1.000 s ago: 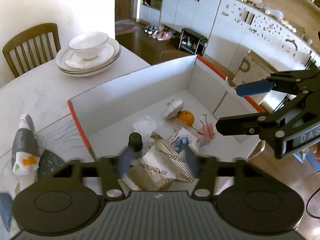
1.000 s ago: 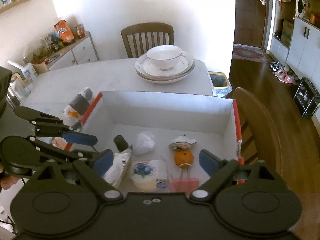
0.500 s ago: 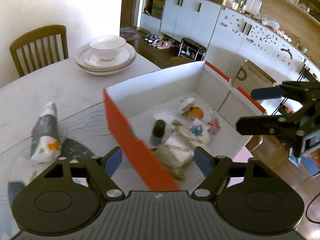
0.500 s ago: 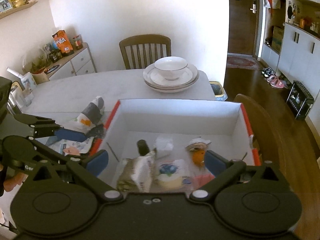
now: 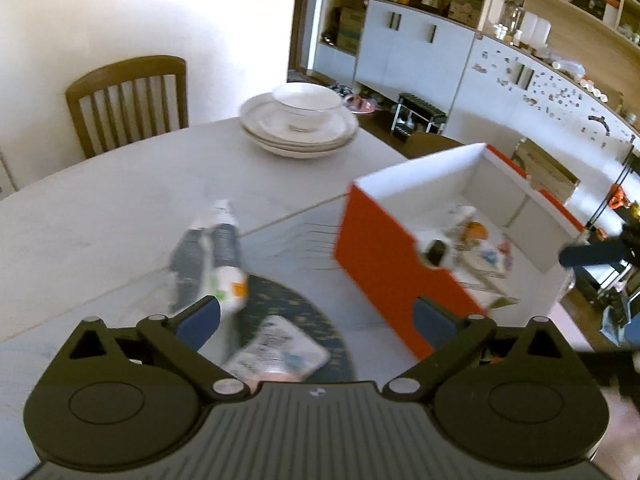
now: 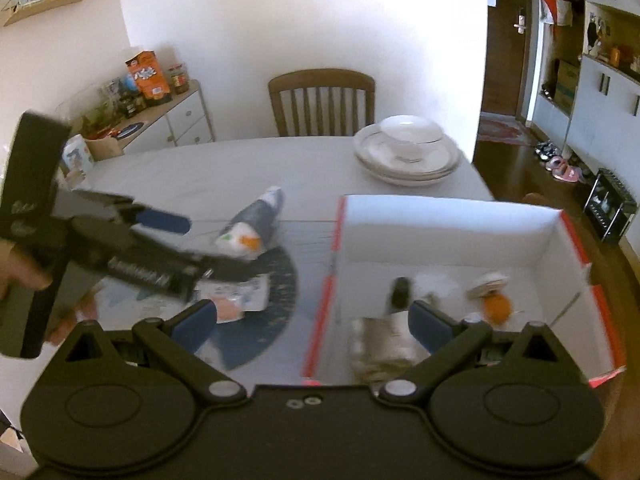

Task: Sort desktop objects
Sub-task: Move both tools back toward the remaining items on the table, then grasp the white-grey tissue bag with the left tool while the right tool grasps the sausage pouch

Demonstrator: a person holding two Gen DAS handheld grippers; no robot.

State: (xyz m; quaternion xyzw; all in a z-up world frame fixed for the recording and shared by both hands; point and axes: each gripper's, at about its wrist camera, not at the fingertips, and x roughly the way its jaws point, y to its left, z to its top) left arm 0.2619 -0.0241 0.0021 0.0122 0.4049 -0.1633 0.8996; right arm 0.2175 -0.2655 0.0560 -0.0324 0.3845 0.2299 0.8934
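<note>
Now both tools, left (image 5: 316, 314) and right (image 6: 312, 320), gape empty above one box (image 6: 440, 224), one bowl (image 6: 412, 136).

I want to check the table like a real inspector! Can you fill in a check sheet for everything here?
Surface: pale table, a dark round mat near the front.
Job's things: orange box holds an orange, a small dark bottle, a snack packet; a grey pouch and a flat packet remain on the mat.
Clutter: stacked plates with a bowl.
Grippers: left gripper and right gripper open, jaws just opened wider, nothing between them.
Cables: nothing seen.
Surroundings: wooden chair, cabinets, shelves.
</note>
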